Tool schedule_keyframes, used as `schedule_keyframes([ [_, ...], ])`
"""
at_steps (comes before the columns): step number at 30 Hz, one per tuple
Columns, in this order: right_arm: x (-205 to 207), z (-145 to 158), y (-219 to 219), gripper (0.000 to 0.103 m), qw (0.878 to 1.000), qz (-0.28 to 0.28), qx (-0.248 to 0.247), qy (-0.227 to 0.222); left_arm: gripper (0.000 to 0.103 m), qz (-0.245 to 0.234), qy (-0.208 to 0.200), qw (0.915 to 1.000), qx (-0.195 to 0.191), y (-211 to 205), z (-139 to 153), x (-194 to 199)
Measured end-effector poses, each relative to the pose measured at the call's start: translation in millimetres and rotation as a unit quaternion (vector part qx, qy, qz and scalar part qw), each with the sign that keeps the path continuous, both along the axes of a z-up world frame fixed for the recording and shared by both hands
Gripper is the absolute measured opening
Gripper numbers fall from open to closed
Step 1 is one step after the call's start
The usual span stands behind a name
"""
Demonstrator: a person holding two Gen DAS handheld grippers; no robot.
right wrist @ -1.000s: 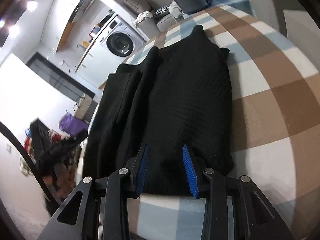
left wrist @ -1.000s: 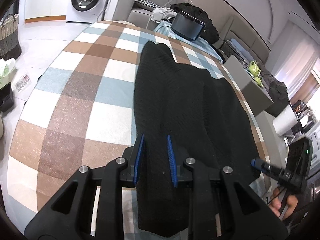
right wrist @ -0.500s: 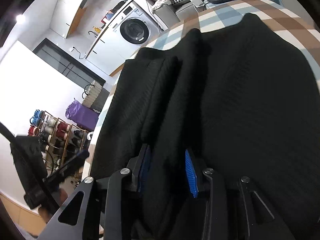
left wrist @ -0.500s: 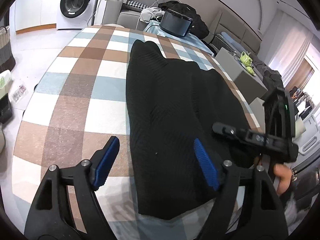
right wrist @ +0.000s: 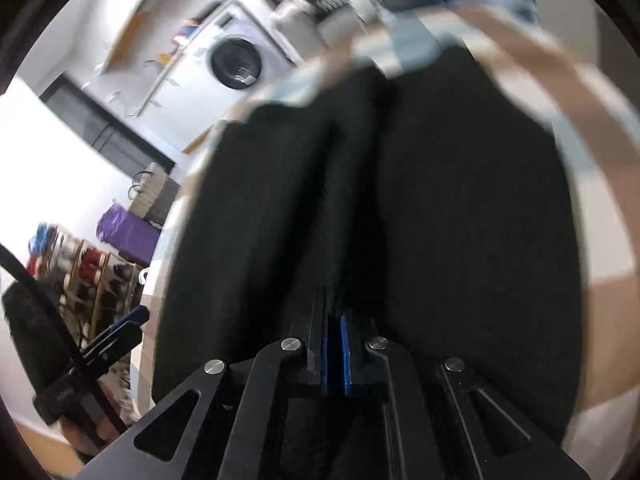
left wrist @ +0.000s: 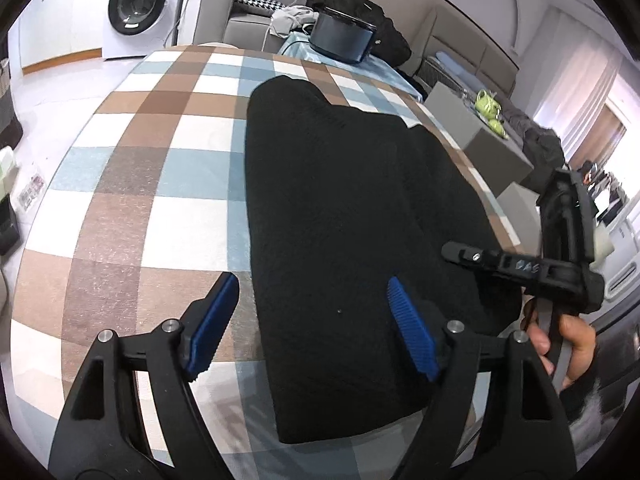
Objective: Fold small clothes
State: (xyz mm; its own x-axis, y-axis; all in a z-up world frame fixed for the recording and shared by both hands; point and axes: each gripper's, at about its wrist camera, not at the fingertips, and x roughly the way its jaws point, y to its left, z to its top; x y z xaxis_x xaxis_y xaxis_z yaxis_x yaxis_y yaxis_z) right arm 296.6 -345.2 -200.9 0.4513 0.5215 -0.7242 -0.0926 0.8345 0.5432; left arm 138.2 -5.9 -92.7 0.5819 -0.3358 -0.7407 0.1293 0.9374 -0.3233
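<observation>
Left wrist view, garment: the black knitted garment (left wrist: pixel 340 216) lies flat on the checked tablecloth (left wrist: pixel 152 168). Its long axis runs straight away from the camera, from the near table edge toward the far end.

Left wrist view, left gripper (left wrist: pixel 312 328): the two blue pads stand wide apart and hold nothing. The left pad is over bare tablecloth just beside the garment's left edge; the right pad is over the black fabric. So the near left edge of the garment lies between the fingers.

Left wrist view, right gripper (left wrist: pixel 520 264): it reaches in from the right side, at the garment's near right edge. From here I cannot tell how its jaws stand.

Right wrist view, right gripper (right wrist: pixel 334 352): the blue pads are pressed together, with only a thin fold of the black garment (right wrist: pixel 440 200) between them. The picture is blurred. A ridge of fabric runs away from the pads along the garment's length.

Right wrist view, left gripper (right wrist: pixel 116 336): seen small at the far left, beyond the garment's other side.

Relation for the next move: I judge the pinched right edge must travel across the long axis, toward the left gripper's side. The right hand is the nearer one to do this.
</observation>
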Motion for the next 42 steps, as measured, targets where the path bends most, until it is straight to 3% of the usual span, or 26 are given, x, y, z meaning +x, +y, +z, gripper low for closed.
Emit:
schedule_keyframes([
  [5,-15.4,11.1,-12.5,0.008,0.999,-0.013,0.020,-0.023,0.075,0.000,-0.001,1.0000,0.000,-0.2,-2.0,-1.1],
  [7,-21.1,18.2,-17.2,0.013,0.999,-0.021,0.024,-0.037,0.075,0.003,0.002,1.0000,-0.001,1.1,-3.3,0.2],
  [9,-28.1,28.5,-14.9,0.016,0.998,-0.010,0.031,-0.055,0.075,0.003,0.001,1.0000,-0.003,2.5,-3.5,2.1],
  [12,-24.5,37.9,1.3,0.030,0.996,0.023,0.056,-0.064,0.075,0.002,-0.001,1.0000,0.001,3.2,-2.3,3.9],
  [15,-13.5,33.9,20.8,0.032,0.996,0.040,0.058,-0.050,0.075,0.003,-0.003,1.0000,0.003,5.4,-1.0,2.5],
  [20,12.8,4.5,46.9,0.030,0.997,0.052,0.060,0.004,0.075,0.016,0.003,0.9999,0.001,13.0,-4.4,-1.8],
  [21,13.0,3.4,49.5,0.027,0.997,0.048,0.059,0.001,0.075,0.018,0.003,0.9998,0.001,14.4,-4.5,-2.5],
  [22,12.1,8.0,52.8,0.014,0.997,0.048,0.053,-0.016,0.075,0.020,0.002,0.9998,-0.001,15.9,-4.2,-3.1],
  [23,10.6,12.6,56.0,0.010,0.997,0.057,0.052,-0.027,0.075,0.022,0.001,0.9998,-0.003,17.6,-3.2,-3.8],
  [26,-3.8,38.5,54.1,0.009,0.992,0.072,0.067,-0.084,0.075,0.023,-0.002,0.9997,-0.001,19.6,-1.5,-3.5],
  [28,-10.5,46.2,47.9,0.009,0.993,0.057,0.042,-0.096,0.075,0.022,0.000,0.9998,0.001,19.0,-3.0,-2.2],
  [30,-6.1,35.4,41.0,0.009,0.996,0.046,0.035,-0.072,0.075,0.020,0.005,0.9998,0.001,16.9,-7.2,0.3],
  [33,10.0,4.5,39.4,0.011,0.998,0.033,0.045,0.005,0.075,0.018,0.013,0.9997,0.008,13.0,-11.4,2.4],
  [37,0.4,5.5,40.8,0.024,0.996,0.051,0.067,0.003,0.075,0.019,0.010,0.9996,0.016,13.0,-11.9,0.2],
  [42,-26.8,4.6,48.3,0.026,0.993,0.101,0.068,0.005,0.075,0.024,0.014,0.9995,0.013,15.3,-13.9,2.6],
])
